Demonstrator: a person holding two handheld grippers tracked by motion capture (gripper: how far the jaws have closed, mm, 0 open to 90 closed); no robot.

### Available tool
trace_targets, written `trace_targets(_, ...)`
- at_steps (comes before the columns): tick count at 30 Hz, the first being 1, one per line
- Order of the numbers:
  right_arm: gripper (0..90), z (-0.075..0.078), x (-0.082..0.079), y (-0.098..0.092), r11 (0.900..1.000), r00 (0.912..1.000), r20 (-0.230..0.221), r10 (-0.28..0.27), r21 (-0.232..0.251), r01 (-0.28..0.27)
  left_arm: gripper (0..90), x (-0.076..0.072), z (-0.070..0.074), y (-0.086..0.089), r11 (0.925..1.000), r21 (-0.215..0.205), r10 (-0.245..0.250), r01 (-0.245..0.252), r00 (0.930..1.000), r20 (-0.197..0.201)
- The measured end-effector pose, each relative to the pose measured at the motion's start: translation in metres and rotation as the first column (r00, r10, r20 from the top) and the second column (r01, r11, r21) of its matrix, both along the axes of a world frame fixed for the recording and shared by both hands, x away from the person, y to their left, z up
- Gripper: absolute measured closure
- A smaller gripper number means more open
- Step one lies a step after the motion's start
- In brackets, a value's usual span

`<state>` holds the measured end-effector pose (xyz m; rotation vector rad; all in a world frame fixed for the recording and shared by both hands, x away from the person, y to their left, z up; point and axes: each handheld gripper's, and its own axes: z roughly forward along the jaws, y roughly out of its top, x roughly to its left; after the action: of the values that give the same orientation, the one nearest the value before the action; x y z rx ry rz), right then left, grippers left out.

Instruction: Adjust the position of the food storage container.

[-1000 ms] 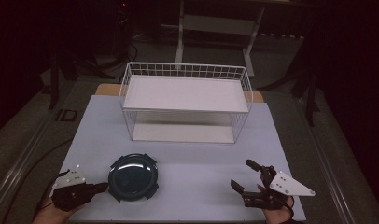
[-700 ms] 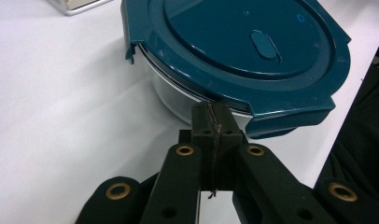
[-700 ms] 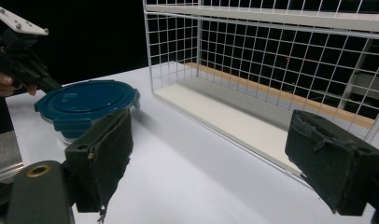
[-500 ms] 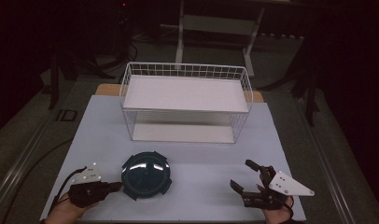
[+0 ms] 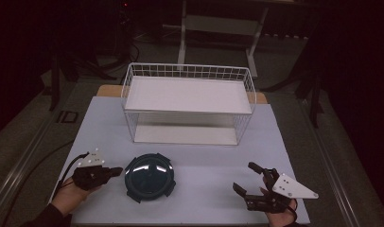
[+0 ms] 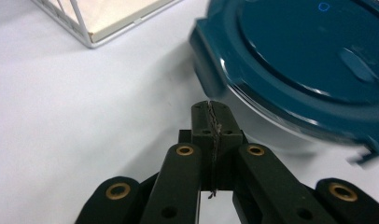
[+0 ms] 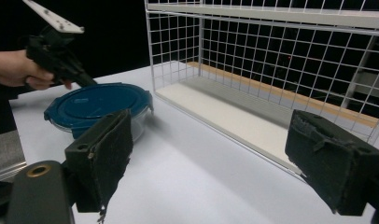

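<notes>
A round clear container with a dark teal clip lid [image 5: 149,176] sits on the white table near the front, left of centre. My left gripper [image 5: 118,170] lies just to its left, jaws shut with nothing between them, tip at the container's rim. In the left gripper view the shut jaws [image 6: 211,109] point at the wall under the lid [image 6: 309,60]. My right gripper [image 5: 244,176] rests at the front right, open and empty. The right gripper view looks between its wide-apart pads [image 7: 108,149] at the container [image 7: 94,105] and the left gripper [image 7: 85,78].
A white wire rack [image 5: 187,104] with a shelf on top and a board underneath stands across the middle of the table, behind the container. Its corner [image 6: 85,35] is near my left gripper. The table's front edge runs just below both hands.
My left gripper has moved to the right along the table's front, and the container has slid right ahead of it. The right gripper has stayed where it was.
</notes>
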<state>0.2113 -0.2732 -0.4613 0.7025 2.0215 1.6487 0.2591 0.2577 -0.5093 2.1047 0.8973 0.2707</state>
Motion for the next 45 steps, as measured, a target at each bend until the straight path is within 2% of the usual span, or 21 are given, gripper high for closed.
trace_targets(2, 14.8, 0.0, 0.0, 0.0, 1.0, 1.0, 0.0, 0.004, -0.001, -0.004, 89.5, 0.008, 0.0, -0.004, 0.9998, -0.017, -0.012, 0.012, 0.9999, -0.001)
trace_targets(5, 14.8, 0.0, -0.001, 0.0, 1.0, 1.0, 0.004, 0.004, 0.0, -0.004, 89.5, 0.008, 0.002, -0.009, 0.9998, -0.01, -0.018, 0.018, 0.9997, 0.016)
trace_targets(7, 14.8, 0.0, 0.0, -0.001, 1.0, 1.0, 0.0, 0.003, 0.004, -0.003, 89.6, 0.007, 0.003, -0.008, 0.9996, -0.025, -0.013, 0.014, 0.9998, 0.014)
trace_targets(13, 14.8, 0.0, 0.0, 0.0, 1.0, 1.0, 0.002, 0.005, 0.003, -0.005, 89.6, 0.002, 0.004, -0.011, 0.9994, -0.025, -0.025, 0.025, 0.9996, 0.01)
trace_targets(17, 14.8, 0.0, 0.0, 0.0, 1.0, 1.0, -0.002, 0.004, 0.0, -0.004, 89.6, -0.01, 0.003, -0.021, 0.9974, -0.051, -0.052, 0.051, 0.9985, -0.017)
trace_targets(20, 14.8, 0.0, 0.0, 0.001, 1.0, 1.0, -0.003, 0.004, 0.001, -0.004, 89.6, -0.012, 0.003, -0.023, 0.9967, -0.058, -0.058, 0.056, 0.9981, -0.021)
trace_targets(23, 14.8, 0.0, 0.0, 0.001, 1.0, 1.0, -0.003, 0.005, -0.001, -0.005, 89.5, -0.023, 0.003, -0.035, 0.9931, -0.036, -0.112, 0.112, 0.9936, -0.011)
trace_targets(24, 14.8, -0.001, 0.0, 0.001, 1.0, 1.0, -0.004, 0.006, -0.002, -0.006, 89.5, -0.023, 0.003, -0.035, 0.9928, -0.036, -0.115, 0.114, 0.9933, -0.013)
trace_targets(26, 14.8, -0.001, 0.0, 0.001, 1.0, 1.0, -0.005, 0.007, -0.002, -0.007, 89.5, -0.024, 0.004, -0.032, 0.9908, -0.063, -0.121, 0.119, 0.9924, -0.023)
trace_targets(30, 14.8, -0.001, 0.0, 0.001, 1.0, 1.0, -0.003, 0.005, 0.001, -0.005, 89.5, -0.027, 0.007, -0.033, 0.9902, -0.064, -0.124, 0.124, 0.9922, -0.007)
trace_targets(33, 14.8, -0.001, 0.001, 0.001, 1.0, 1.0, -0.007, 0.007, -0.001, -0.007, 89.6, -0.026, 0.008, -0.035, 0.99, -0.084, -0.115, 0.114, 0.9932, -0.015)
trace_targets(37, 14.8, -0.001, 0.0, 0.002, 1.0, 1.0, -0.005, 0.005, -0.005, -0.005, 89.6, -0.026, 0.007, -0.041, 0.9875, -0.089, -0.132, 0.13, 0.991, -0.018)
trace_targets(41, 14.8, -0.001, 0.0, 0.002, 1.0, 1.0, -0.006, 0.005, -0.004, -0.005, 89.6, -0.027, 0.007, -0.059, 0.983, -0.097, -0.159, 0.156, 0.987, -0.023)
trace_targets(43, 14.8, -0.001, 0.0, 0.002, 1.0, 1.0, -0.006, 0.006, -0.004, -0.006, 89.6, -0.027, 0.007, -0.059, 0.983, -0.097, -0.159, 0.156, 0.987, -0.023)
trace_targets(45, 14.8, -0.001, 0.0, 0.002, 1.0, 1.0, -0.005, 0.005, -0.005, -0.005, 89.5, -0.027, 0.007, -0.076, 0.9791, -0.1, -0.18, 0.177, 0.9833, -0.024)
